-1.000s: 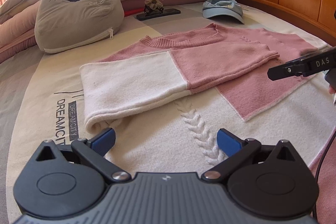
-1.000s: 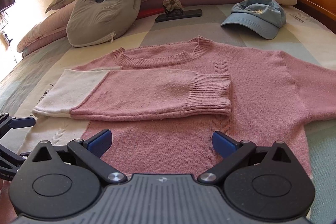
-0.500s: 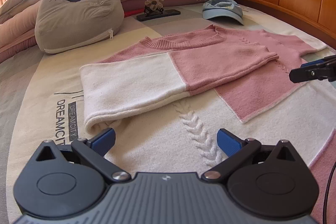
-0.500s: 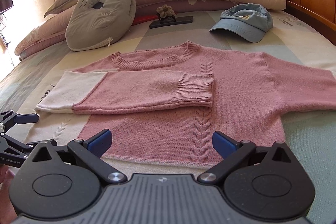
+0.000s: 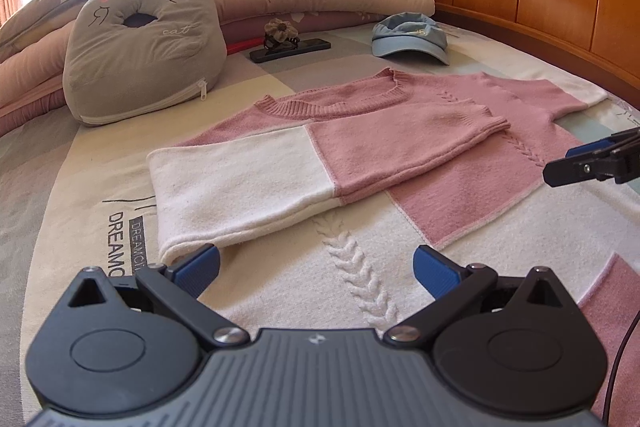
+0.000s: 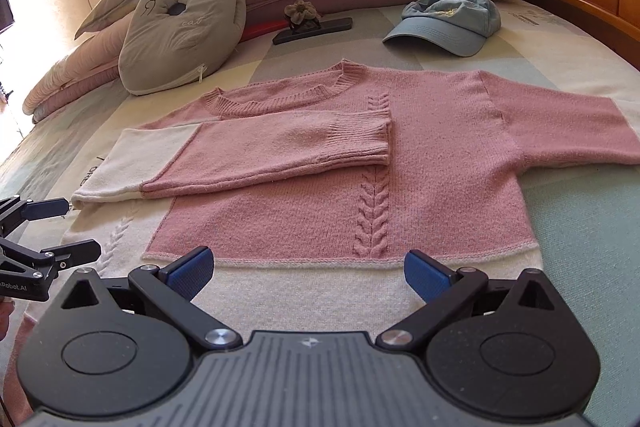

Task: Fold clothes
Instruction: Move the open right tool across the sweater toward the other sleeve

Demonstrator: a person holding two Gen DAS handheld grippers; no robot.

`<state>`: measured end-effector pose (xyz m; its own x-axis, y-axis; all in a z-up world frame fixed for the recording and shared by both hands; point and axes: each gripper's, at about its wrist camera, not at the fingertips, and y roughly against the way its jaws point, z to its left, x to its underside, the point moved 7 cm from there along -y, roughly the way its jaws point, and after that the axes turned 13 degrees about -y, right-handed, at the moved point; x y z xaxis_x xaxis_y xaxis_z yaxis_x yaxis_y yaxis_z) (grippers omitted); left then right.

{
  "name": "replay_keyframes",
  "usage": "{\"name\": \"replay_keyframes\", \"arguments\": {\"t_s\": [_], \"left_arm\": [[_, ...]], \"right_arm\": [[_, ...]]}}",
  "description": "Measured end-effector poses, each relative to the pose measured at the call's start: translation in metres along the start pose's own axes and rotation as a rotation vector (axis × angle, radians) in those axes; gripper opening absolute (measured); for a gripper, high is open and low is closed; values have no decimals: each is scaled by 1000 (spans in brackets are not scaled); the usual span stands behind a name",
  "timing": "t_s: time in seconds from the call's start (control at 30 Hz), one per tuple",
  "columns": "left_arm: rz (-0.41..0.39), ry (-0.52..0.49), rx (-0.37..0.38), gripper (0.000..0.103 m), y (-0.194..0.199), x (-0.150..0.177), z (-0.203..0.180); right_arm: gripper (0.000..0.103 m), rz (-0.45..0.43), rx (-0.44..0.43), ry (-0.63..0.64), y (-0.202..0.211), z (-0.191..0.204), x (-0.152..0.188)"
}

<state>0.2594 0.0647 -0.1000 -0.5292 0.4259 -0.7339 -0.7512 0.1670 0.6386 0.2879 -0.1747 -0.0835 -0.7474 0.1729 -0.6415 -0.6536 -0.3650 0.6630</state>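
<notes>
both hand-held grippers, left [image 5: 316, 261] and right [image 6: 308, 269], hover spread apart and empty by the bed's near edge, over the pink-and-cream knitted sweater [image 6: 400, 163], one sleeve [image 6: 280, 147] folded across its chest, likely for tidy folding.

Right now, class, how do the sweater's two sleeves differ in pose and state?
1. The left sleeve is folded across the sweater's chest; the right sleeve lies stretched out sideways on the bed.
2. The left sleeve's ribbed cuff shows, near the centre cable; the right sleeve's end runs out of the right wrist view.

Shared: both lie flat, mostly pink knit, and neither the left gripper nor the right gripper, both open, holds either.
</notes>
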Motion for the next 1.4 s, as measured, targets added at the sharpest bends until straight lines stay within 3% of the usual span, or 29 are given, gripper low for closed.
{"name": "replay_keyframes", "arguments": {"t_s": [0.27, 0.5, 0.77, 0.97, 1.17, 1.4], "left_arm": [[36, 5, -5, 102, -9, 7, 1], [56, 22, -3, 102, -14, 12, 5], [62, 12, -1, 102, -16, 12, 2], [65, 14, 9, 102, -16, 12, 1], [11, 95, 111, 102, -10, 4, -1], [32, 72, 80, 102, -17, 4, -4]], "right_arm": [[103, -43, -61, -25, -31, 20, -48], [103, 15, -46, -60, -66, 13, -42], [103, -35, -57, -27, -42, 9, -40], [103, -72, -43, -75, -28, -12, -46], [103, -76, -29, -146, -30, -33, -46], [103, -78, -16, -212, -33, -51, -46]]}}
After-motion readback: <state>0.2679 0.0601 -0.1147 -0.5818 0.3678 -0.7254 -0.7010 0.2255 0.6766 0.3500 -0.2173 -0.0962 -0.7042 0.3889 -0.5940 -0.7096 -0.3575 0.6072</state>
